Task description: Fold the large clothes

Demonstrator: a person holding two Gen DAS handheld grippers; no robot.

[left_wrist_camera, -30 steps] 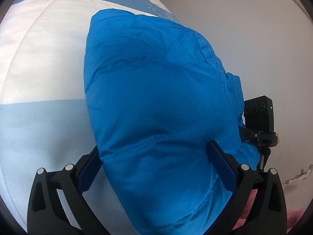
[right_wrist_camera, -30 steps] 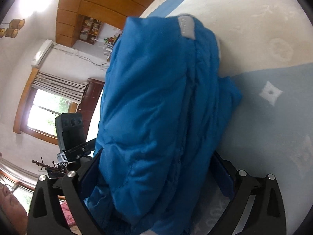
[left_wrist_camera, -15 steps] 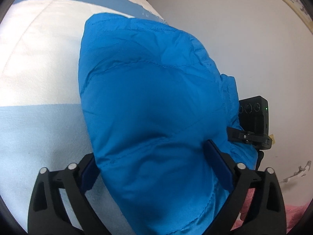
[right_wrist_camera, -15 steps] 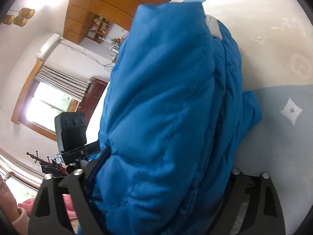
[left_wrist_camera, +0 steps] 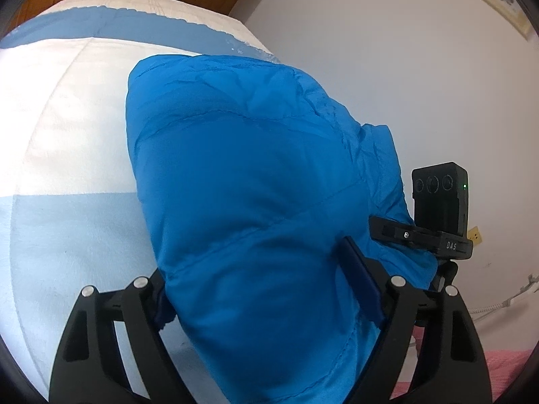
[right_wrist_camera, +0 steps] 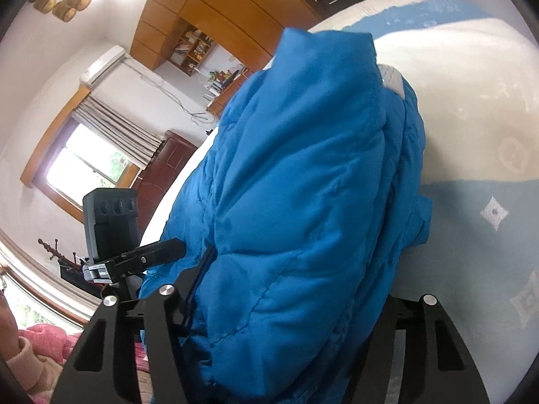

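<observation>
A blue quilted jacket (left_wrist_camera: 256, 202), folded into a thick bundle, is the landmark here; it sits over a bed (left_wrist_camera: 60, 128) covered in white and pale blue bands. To the jacket's left in the left wrist view lies bare bedcover. The left gripper (left_wrist_camera: 262, 286) straddles the jacket's near end: its jaws have just been closing, and the right finger's pad presses into the puffy cloth while the left finger is tucked against the bundle's other side, so the padding is squeezed between them. To the jacket's right, the other gripper's black camera block (left_wrist_camera: 441, 198) stands before a white wall (left_wrist_camera: 387, 67). In the right wrist view, a window (right_wrist_camera: 84, 165) and wooden cabinets (right_wrist_camera: 215, 10) lie left of the jacket (right_wrist_camera: 303, 202). The right gripper (right_wrist_camera: 289, 306), its jaws also just closing, clamps the bundle's near end between both fingers. Right of the jacket, patterned bedcover (right_wrist_camera: 488, 208) spreads.
</observation>
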